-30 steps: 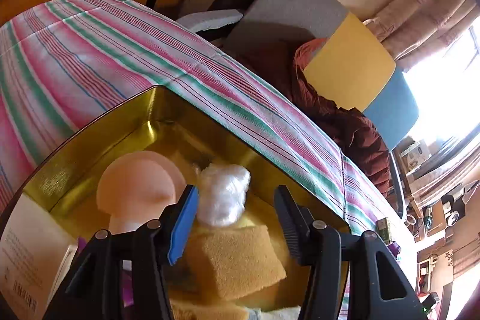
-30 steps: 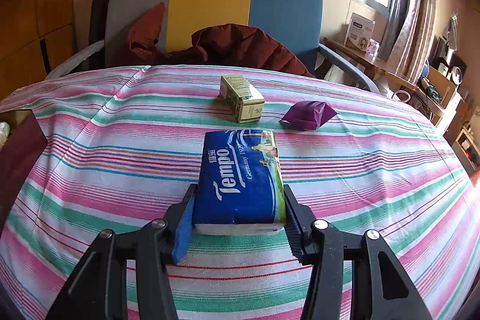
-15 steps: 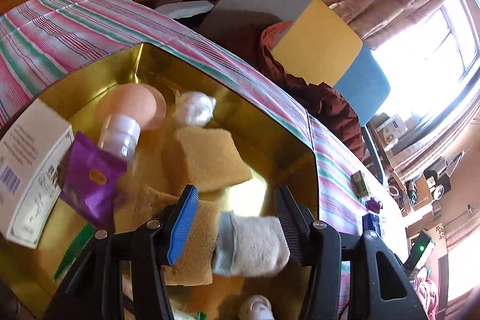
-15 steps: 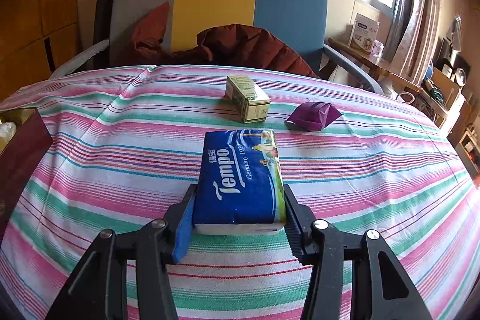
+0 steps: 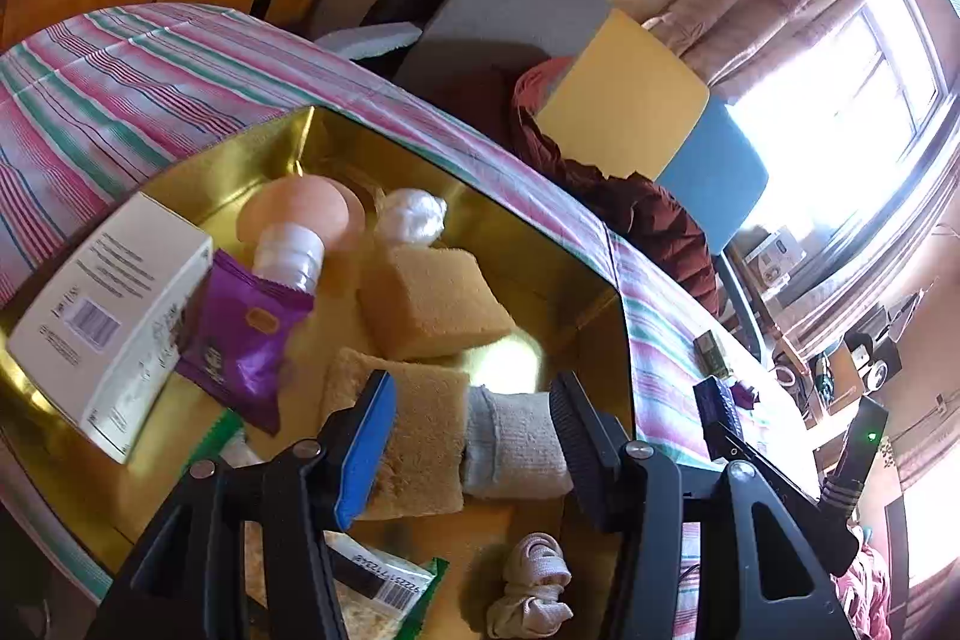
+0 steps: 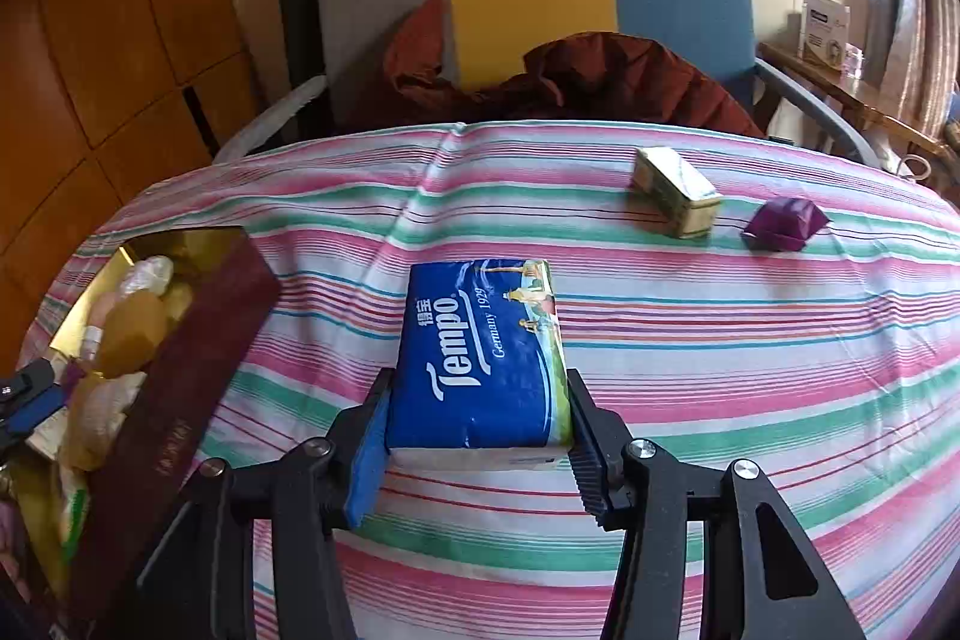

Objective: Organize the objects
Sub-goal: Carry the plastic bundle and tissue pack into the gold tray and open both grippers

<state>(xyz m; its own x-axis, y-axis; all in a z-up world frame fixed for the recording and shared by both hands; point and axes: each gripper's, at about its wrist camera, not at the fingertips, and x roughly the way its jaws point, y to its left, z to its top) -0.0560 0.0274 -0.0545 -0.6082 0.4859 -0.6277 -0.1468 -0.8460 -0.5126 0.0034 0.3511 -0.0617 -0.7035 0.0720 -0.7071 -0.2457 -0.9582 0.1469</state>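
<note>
Tissues — a blue Tempo tissue pack (image 6: pixel 480 358) — sat pinched between the fingers of the right gripper (image 6: pixel 474 436), held level just above the striped tabletop (image 6: pixel 720 340); the grip on its long sides probably kept the soft pack from sagging on its way to the gold tin (image 6: pixel 150 244) at the left. Left gripper (image 5: pixel 468 436) hovered over that tin with its fingers spread and holding nothing; beneath them lay a tan sponge (image 5: pixel 414 436) and a rolled grey sock (image 5: pixel 516 442), beside a second sponge (image 5: pixel 432 301), a purple sachet (image 5: pixel 240 340), a white carton (image 5: pixel 102 316) and a peach-capped bottle (image 5: pixel 294 226). Two things waited outside, well apart from the tin — a small green box (image 6: pixel 675 190) and a purple packet (image 6: pixel 786 223); judging by that, the sorting was well along but unfinished.
</note>
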